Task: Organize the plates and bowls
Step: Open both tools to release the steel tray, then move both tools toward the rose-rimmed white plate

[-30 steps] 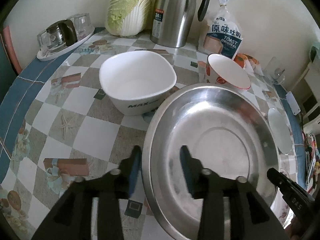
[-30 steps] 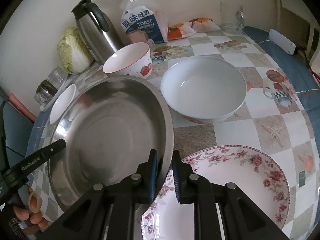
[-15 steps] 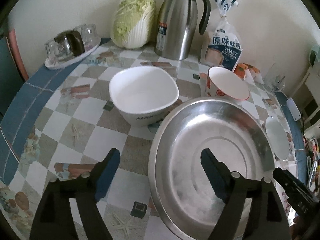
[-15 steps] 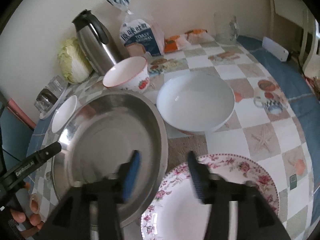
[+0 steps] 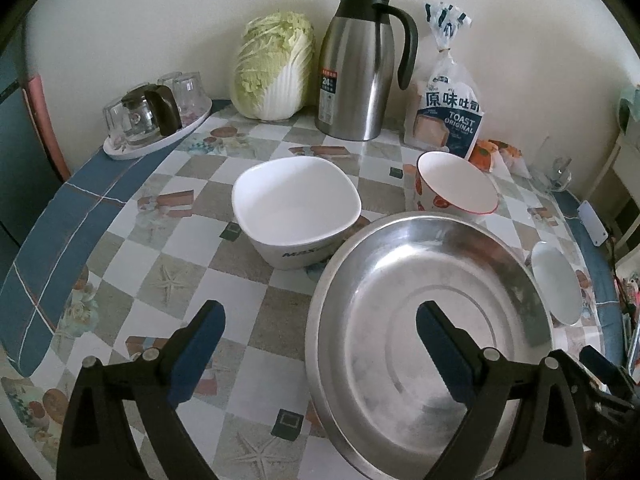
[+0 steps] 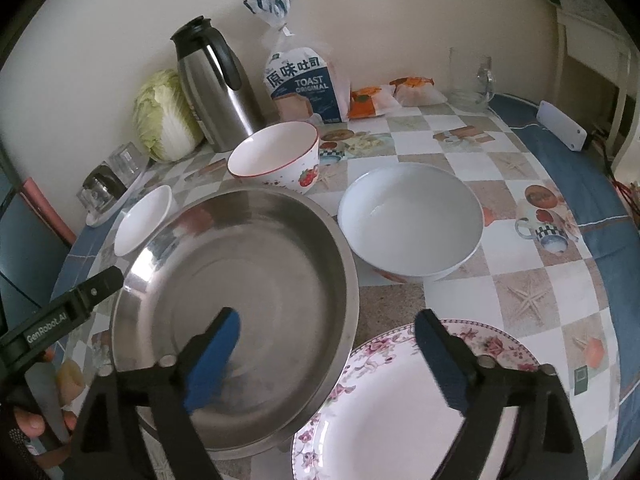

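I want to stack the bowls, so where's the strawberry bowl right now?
In the right wrist view the strawberry bowl stands just behind the steel basin, in front of the thermos and toast bag.

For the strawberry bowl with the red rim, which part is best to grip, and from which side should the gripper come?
Probably grip the strawberry bowl by its thin rim, one finger inside and one outside. It stands upright and open. Come from above on its right side: the steel basin crowds its near side, and the thermos stands behind it to the left.

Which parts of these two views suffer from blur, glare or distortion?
Left wrist view: sharp; fisheye bends the table edge, soft daylight sheen on the steel basin. Right wrist view: inner blue finger pad of the opening right gripper is motion-blurred; the basin looks duller.
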